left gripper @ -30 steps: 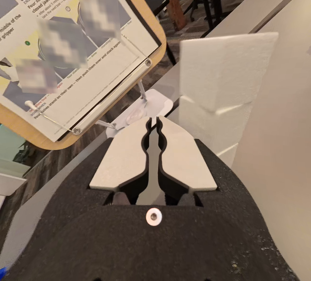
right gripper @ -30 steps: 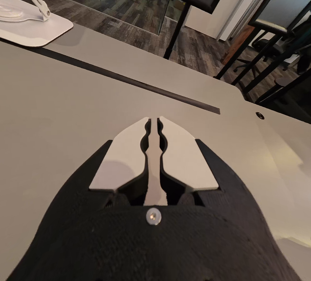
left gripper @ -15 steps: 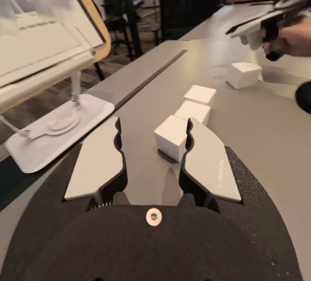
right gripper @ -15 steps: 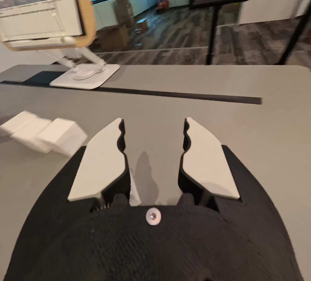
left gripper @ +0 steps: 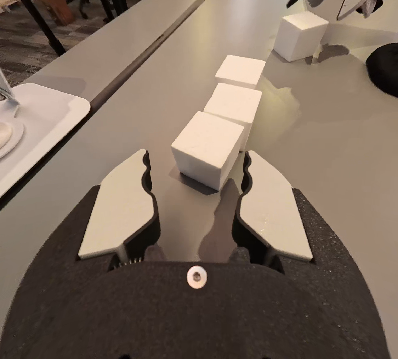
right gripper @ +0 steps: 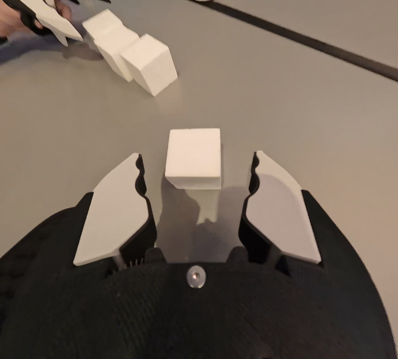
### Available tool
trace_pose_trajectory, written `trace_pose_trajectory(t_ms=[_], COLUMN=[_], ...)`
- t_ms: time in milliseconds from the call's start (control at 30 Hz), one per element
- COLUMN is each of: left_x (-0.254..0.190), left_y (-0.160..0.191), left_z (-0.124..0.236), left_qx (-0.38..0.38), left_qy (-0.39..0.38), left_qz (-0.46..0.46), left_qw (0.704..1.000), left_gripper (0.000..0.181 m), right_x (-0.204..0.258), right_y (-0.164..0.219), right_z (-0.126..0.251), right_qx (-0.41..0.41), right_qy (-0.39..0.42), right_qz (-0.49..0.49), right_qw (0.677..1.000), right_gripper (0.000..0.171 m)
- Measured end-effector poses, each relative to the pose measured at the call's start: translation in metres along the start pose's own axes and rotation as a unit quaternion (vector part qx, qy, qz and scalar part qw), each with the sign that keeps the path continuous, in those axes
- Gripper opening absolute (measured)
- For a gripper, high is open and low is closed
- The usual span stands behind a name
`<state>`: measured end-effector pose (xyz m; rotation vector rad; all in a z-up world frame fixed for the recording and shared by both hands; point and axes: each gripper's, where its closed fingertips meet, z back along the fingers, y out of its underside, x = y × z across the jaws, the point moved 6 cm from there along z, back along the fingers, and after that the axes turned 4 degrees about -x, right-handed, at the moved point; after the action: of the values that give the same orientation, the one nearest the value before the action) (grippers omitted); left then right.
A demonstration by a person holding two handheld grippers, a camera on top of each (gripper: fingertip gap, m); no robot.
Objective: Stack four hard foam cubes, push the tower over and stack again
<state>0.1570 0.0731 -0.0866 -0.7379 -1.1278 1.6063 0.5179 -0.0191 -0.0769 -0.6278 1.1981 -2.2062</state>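
Four white foam blocks lie on a gray table (left gripper: 301, 155). None is on top of another.

Three of the blocks lie in a row, touching each other. The near block (left gripper: 206, 150) sits just past the tips of the left tongs (left gripper: 197, 154). The middle block (left gripper: 233, 104) is behind it, and the far block (left gripper: 241, 73) is behind that one. The near block is turned a little, so a corner points at the tongs.

The left tongs are wide open and hold nothing. The near block is in front of the gap, not yet between the two fingers, and a bit toward the right finger (left gripper: 269, 208). Its shadow falls on the table between the fingers.

The lone block (right gripper: 193, 158) sits by itself, well apart from the row. The right tongs (right gripper: 197, 155) are wide open too, and they hold nothing. The lone block is right in front of their gap, in the middle, with space on both sides. No finger touches it.

In the right wrist view, the left tongs show far off at the top left, next to the row of blocks.

A dark groove (left gripper: 148, 47) runs along the table. A white flat stand base (left gripper: 43, 110) rests on the table beside the groove.
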Motion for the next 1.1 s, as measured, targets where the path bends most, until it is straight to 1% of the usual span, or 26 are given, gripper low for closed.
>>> trace_pose_trajectory(t_ms=[133,200,267,300,367,467,600,633,733,867,933,1100], left_x=[-0.003,-0.004,-0.005,-0.005,-0.006,-0.003,-0.006,-0.007,-0.020,-0.030,-0.031,-0.031], left_y=[-0.002,-0.002,-0.003,-0.004,-0.004,-0.010,-0.042,-0.050,-0.066,-0.071,-0.070,-0.067], left_z=[-0.010,-0.014,-0.017,-0.018,-0.017,-0.009,0.002,0.001,-0.010,-0.028,-0.034,-0.037], left_qx=[0.009,0.015,0.017,0.015,0.012,-0.002,-0.053,-0.053,-0.041,-0.019,-0.010,-0.010], left_qy=[0.008,0.009,0.002,-0.005,-0.012,-0.031,-0.032,-0.039,-0.019,-0.007,-0.013,-0.012], left_qz=[-0.012,-0.022,-0.036,-0.042,-0.049,-0.046,-0.006,0.000,-0.010,-0.016,-0.014,-0.002], left_qw=[1.000,1.000,0.999,0.999,0.999,0.998,0.998,0.998,0.999,1.000,1.000,1.000], left_gripper=[0.081,0.073,0.064,0.064,0.063,0.063,0.063,0.063,0.063,0.063,0.063,0.063], right_x=[0.005,0.006,0.004,0.005,0.004,0.001,-0.004,-0.005,-0.006,-0.004,-0.004,-0.003], right_y=[0.006,0.006,0.009,0.011,0.016,0.016,0.013,0.012,0.011,0.014,0.015,0.014], right_z=[-0.008,-0.011,-0.013,-0.014,-0.014,-0.012,-0.007,-0.006,-0.005,-0.007,-0.009,-0.010], right_qx=[0.033,0.041,0.052,0.057,0.076,0.078,0.063,0.058,0.051,0.063,0.067,0.067], right_qy=[-0.018,-0.016,-0.017,-0.026,-0.030,-0.023,-0.009,-0.005,-0.003,-0.008,-0.011,-0.015], right_qz=[0.004,0.008,-0.001,-0.009,-0.017,-0.020,-0.026,-0.029,-0.033,-0.029,-0.028,-0.027], right_qw=[0.999,0.999,0.999,0.998,0.997,0.996,0.998,0.998,0.998,0.998,0.997,0.997], right_gripper=[0.094,0.090,0.082,0.078,0.060,0.060,0.060,0.060,0.060,0.060,0.060,0.060])
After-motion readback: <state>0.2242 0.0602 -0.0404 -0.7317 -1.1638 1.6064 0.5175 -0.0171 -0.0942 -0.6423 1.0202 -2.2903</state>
